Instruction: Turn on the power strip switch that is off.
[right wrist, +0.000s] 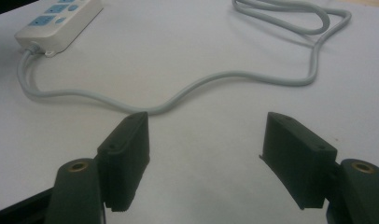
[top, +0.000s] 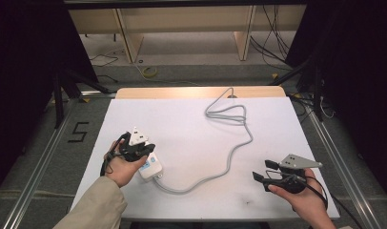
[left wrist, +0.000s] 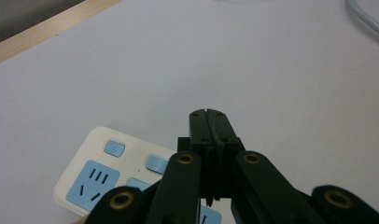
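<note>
A white power strip (top: 152, 168) with blue sockets lies at the front left of the white table (top: 182, 119). Its grey cable (top: 229, 152) snakes right and back to a loop near the far edge. My left gripper (top: 143, 148) hovers just over the strip, jaws pressed together with nothing between them. In the left gripper view the shut tips (left wrist: 208, 115) sit above the power strip (left wrist: 92, 175), beside its blue switches. My right gripper (top: 264, 171) stands open at the front right, empty. In the right gripper view the open right gripper (right wrist: 206, 128) faces the cable (right wrist: 201, 84), with the strip (right wrist: 57, 18) far left.
A wooden strip (top: 196, 92) borders the table's far edge. Behind it stand wooden shelf units (top: 182, 28) with cables on the floor. Metal rails (top: 44, 157) run along both sides. A "5" mark (top: 78, 132) is on the floor at the left.
</note>
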The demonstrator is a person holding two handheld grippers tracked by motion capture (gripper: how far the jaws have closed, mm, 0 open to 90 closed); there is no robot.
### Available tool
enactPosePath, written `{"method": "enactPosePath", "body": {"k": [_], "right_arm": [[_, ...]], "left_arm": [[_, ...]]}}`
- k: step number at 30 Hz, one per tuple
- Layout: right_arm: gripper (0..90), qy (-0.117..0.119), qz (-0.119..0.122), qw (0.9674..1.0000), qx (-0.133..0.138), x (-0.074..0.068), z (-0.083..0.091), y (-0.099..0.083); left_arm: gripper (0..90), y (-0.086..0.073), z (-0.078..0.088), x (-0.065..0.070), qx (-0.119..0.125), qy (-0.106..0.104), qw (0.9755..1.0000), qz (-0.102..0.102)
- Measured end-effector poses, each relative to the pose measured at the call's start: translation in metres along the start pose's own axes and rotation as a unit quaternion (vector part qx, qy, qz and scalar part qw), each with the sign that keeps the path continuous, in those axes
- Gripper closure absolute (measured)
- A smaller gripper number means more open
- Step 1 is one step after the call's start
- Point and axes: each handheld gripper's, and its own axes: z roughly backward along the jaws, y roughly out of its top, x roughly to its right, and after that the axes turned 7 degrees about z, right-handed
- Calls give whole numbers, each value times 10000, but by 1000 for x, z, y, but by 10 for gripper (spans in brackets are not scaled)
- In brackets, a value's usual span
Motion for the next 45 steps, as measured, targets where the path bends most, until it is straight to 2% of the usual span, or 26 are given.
{"method": "enactPosePath", "body": {"k": [14,18,45], "right_arm": [[322,12,24,10000,-36,0,0,0],[322,12,12,10000,-23,0,-1,0],[322,11,7,10000,-43,0,-1,0]], "left_arm": [[899,0,1,-8,-72,94,9999,120],[899,0,0,-11,-47,124,9997,210],[899,1,-4,-22,-152,262,9991,305]]}}
